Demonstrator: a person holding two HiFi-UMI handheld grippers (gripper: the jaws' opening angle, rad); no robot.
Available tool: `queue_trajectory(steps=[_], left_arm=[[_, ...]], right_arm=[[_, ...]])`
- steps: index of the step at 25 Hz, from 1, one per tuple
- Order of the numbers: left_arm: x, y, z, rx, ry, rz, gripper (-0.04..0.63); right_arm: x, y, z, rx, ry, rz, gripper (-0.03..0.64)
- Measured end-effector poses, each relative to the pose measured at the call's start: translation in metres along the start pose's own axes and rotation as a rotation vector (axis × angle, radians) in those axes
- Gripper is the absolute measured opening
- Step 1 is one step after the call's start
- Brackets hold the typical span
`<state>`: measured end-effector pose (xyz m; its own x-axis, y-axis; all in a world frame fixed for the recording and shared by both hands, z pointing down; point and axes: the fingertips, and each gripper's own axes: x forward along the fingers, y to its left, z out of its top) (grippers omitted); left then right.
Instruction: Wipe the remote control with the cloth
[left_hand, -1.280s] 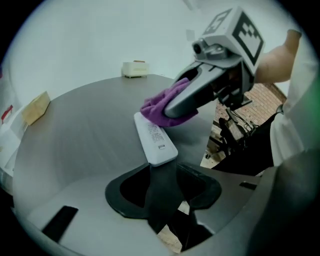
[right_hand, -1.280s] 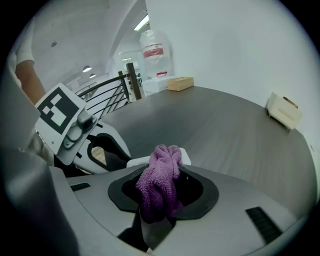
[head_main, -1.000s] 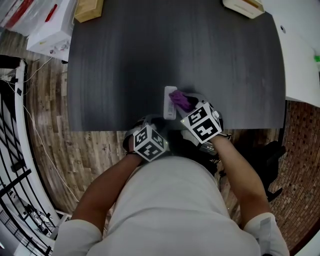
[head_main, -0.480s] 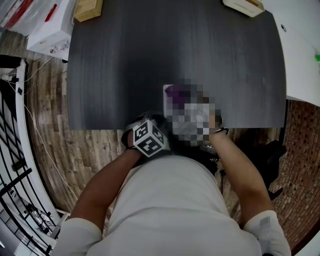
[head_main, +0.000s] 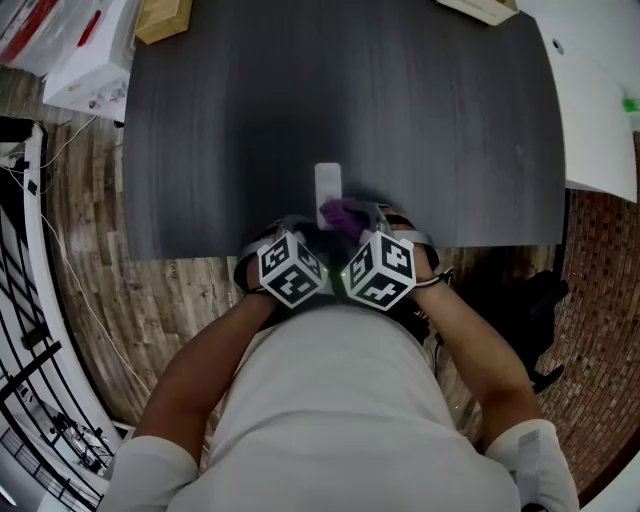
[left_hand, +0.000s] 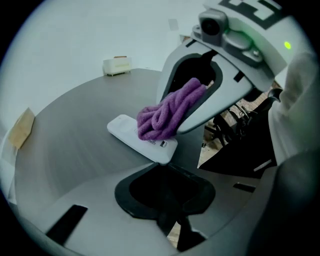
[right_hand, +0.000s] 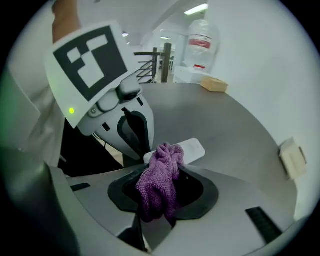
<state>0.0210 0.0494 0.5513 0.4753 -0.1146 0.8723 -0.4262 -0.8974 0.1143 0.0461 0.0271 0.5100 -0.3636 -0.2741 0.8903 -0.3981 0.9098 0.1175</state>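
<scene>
A white remote control (head_main: 327, 188) lies lengthwise near the front edge of the dark table (head_main: 220, 130). A bunched purple cloth (head_main: 345, 213) rests on the remote's near half. My right gripper (head_main: 352, 226) is shut on the cloth (right_hand: 159, 185), which hangs out of its jaws onto the remote (right_hand: 192, 149). My left gripper (head_main: 316, 234) sits just left of it, at the remote's near end (left_hand: 165, 152). Its jaws have just been closing, and that end lies between them. The two marker cubes nearly touch.
A brown cardboard block (head_main: 163, 17) sits at the table's far left corner and a beige block (head_main: 487, 8) at the far right. A white box (head_main: 85, 70) lies on the wood floor to the left. A white surface (head_main: 600, 110) borders the table on the right.
My right gripper has moved left with the cloth and rolled, so its cube now sits beside the left one. The cloth now lies nearer the remote's near end. The left gripper kept its place.
</scene>
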Motion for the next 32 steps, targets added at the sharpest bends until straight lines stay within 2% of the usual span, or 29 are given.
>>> queue_trajectory(steps=[3, 6, 12, 14, 17, 18, 19, 22, 26, 29, 32], left_arm=[[0.0, 0.001, 0.0, -0.024, -0.001, 0.018, 0.058], [0.0, 0.002, -0.001, -0.037, -0.004, 0.021, 0.058], [0.001, 0.002, 0.0, -0.064, -0.005, 0.033, 0.058], [0.001, 0.002, 0.0, -0.075, -0.008, 0.036, 0.058], [0.002, 0.002, 0.0, -0.096, -0.023, 0.034, 0.058], [0.002, 0.001, 0.0, -0.105, -0.029, 0.031, 0.058], [0.001, 0.001, 0.0, -0.117, -0.034, 0.027, 0.058], [-0.008, 0.001, -0.002, -0.172, -0.064, 0.011, 0.058], [-0.027, 0.012, 0.004, -0.285, -0.156, 0.0, 0.058], [-0.029, 0.025, 0.022, -0.327, -0.226, -0.006, 0.058], [-0.022, 0.029, 0.037, -0.297, -0.245, -0.025, 0.058]], right_arm=[[-0.004, 0.005, -0.007, 0.179, -0.055, 0.093, 0.129], [-0.004, 0.004, -0.01, 0.286, -0.081, 0.13, 0.129], [-0.006, 0.008, -0.014, 0.324, -0.069, 0.15, 0.129], [-0.009, 0.021, -0.016, 0.317, -0.066, 0.204, 0.13], [-0.018, 0.05, -0.016, 0.307, -0.089, 0.344, 0.129], [-0.022, 0.052, -0.014, 0.32, -0.109, 0.353, 0.13], [-0.026, 0.047, -0.012, 0.342, -0.134, 0.331, 0.13], [-0.033, 0.011, -0.009, 0.445, -0.202, 0.194, 0.13], [-0.025, -0.027, -0.028, 0.642, -0.178, 0.069, 0.13], [-0.011, -0.037, -0.045, 0.83, -0.152, 0.05, 0.13], [-0.004, -0.039, -0.048, 0.98, -0.172, 0.068, 0.13]])
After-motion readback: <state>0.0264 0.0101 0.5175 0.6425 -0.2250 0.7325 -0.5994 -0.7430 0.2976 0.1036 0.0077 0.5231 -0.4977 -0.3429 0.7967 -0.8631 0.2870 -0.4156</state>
